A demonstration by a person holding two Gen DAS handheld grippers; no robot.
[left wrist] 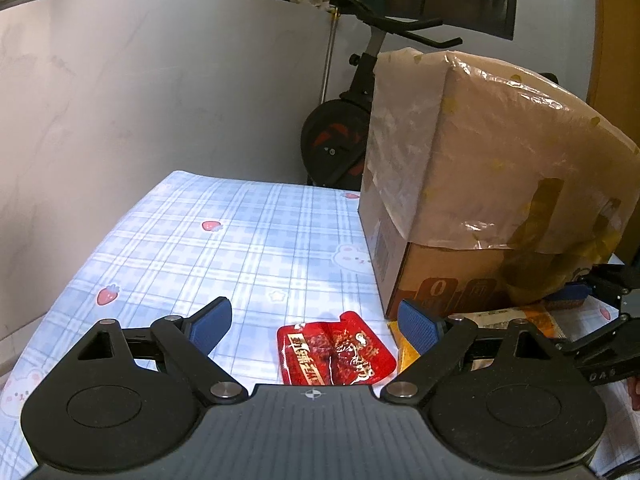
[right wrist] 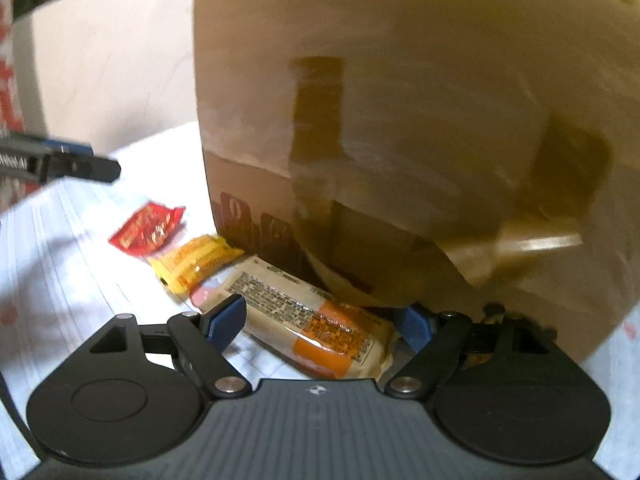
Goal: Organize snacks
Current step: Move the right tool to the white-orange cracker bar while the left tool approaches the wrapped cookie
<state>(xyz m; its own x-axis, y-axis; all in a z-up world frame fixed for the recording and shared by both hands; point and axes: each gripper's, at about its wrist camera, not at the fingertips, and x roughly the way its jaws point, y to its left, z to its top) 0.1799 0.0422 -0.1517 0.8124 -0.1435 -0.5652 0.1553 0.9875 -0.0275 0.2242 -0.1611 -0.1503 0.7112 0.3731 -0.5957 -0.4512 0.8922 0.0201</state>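
In the right wrist view a long white-and-orange snack packet [right wrist: 308,316] lies on the table against the foot of a tall cardboard box [right wrist: 400,140]. My right gripper [right wrist: 320,322] straddles this packet with its jaws wide. The packet's clear end runs out past the left finger, and I see no pad pressing on it. A yellow packet [right wrist: 196,260] and a red packet [right wrist: 146,230] lie further left. In the left wrist view my left gripper [left wrist: 316,326] is open just above the red packet [left wrist: 336,350], with nothing between its fingers. The yellow packet [left wrist: 402,344] peeks from behind its right finger.
The taped cardboard box [left wrist: 480,160] stands on the right side of the blue plaid tablecloth [left wrist: 224,248]. A grey wall runs along the left. An exercise bike [left wrist: 340,136] stands behind the table. The right gripper [left wrist: 592,300] shows at the box's near corner.
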